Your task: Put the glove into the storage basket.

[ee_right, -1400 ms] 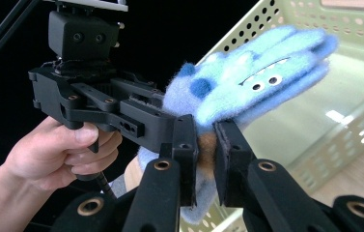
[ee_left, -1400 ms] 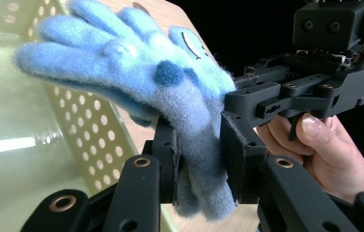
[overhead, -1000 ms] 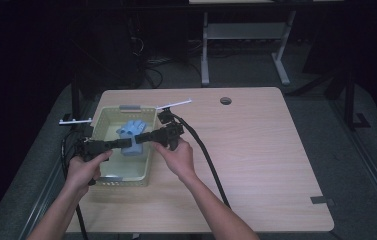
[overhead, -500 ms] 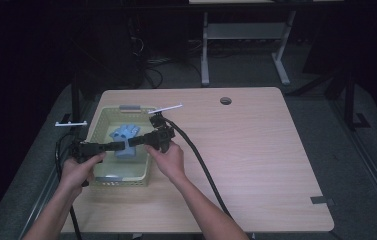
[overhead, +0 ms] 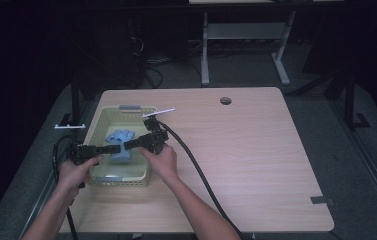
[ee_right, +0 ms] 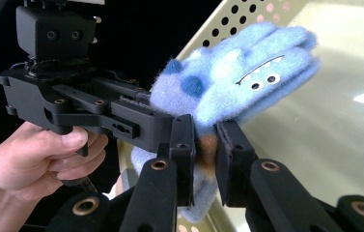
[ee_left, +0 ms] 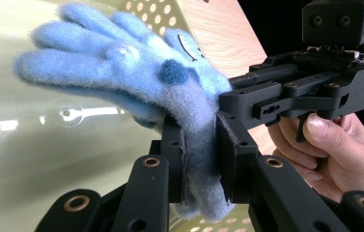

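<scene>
Left gripper [ee_left: 201,150] is clamped on the cuff of a fuzzy light-blue knitted glove with a monster face [ee_left: 136,72]; its jaws have just been closing. Right gripper [ee_right: 203,150] pinches the same cuff from the opposite side, probably to spread or lift it. The glove hangs just above the floor of the pale yellow-green perforated plastic basket [overhead: 103,117].

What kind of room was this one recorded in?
Probably a lab or workshop set up for recording: a plain wooden desk with a cable hole, dark surroundings, loose cables on the floor and another desk's metal frame behind.
</scene>
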`<state>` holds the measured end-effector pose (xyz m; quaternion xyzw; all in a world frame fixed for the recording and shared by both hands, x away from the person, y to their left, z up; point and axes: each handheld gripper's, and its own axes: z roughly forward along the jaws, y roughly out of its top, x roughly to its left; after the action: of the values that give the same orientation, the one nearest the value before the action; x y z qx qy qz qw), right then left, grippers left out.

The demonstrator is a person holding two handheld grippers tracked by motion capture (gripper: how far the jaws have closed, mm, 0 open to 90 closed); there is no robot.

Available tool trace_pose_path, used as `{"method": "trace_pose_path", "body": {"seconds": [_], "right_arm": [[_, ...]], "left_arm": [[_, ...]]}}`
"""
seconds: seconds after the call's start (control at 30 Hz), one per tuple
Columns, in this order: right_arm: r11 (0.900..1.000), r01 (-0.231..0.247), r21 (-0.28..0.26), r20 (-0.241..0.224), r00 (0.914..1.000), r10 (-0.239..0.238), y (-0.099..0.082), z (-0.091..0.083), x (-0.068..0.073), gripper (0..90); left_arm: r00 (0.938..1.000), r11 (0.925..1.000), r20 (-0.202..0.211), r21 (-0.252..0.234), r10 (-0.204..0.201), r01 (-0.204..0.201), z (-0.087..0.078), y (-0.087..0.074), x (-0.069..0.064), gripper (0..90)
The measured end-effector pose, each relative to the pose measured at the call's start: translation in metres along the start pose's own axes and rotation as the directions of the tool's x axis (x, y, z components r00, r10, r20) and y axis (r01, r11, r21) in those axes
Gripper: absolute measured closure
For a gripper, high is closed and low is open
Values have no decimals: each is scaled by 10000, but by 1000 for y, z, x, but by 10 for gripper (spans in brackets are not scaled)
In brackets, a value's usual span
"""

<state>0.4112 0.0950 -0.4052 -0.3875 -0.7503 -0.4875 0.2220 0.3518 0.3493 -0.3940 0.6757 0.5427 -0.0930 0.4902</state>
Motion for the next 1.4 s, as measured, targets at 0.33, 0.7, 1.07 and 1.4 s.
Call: {"method": "trace_pose_path", "body": {"seconds": [0.33, 0.7, 1.07, 1.4], "right_arm": [[9992, -8, 398, 382, 9993, -7, -1, 5, -5, 729], [9983, 148, 562, 780, 9968, -191, 1, 4, -7, 706], [9990, 355, 271, 1039, 9939, -381, 1, -14, -6, 665], [9991, 425, -43, 945, 9946, -419, 0, -34, -5, 655]], "left_arm": [[9998, 9998, -176, 207, -22, 25, 4, -3, 5, 744], [9987, 9983, -513, 580, 28, 2, 9, -4, 7, 745], [9847, 9861, -1705, 1660, 362, -75, 22, 0, 6, 746], [9426, 9465, -3194, 3225, 972, 116, 40, 7, 4, 733]]}}
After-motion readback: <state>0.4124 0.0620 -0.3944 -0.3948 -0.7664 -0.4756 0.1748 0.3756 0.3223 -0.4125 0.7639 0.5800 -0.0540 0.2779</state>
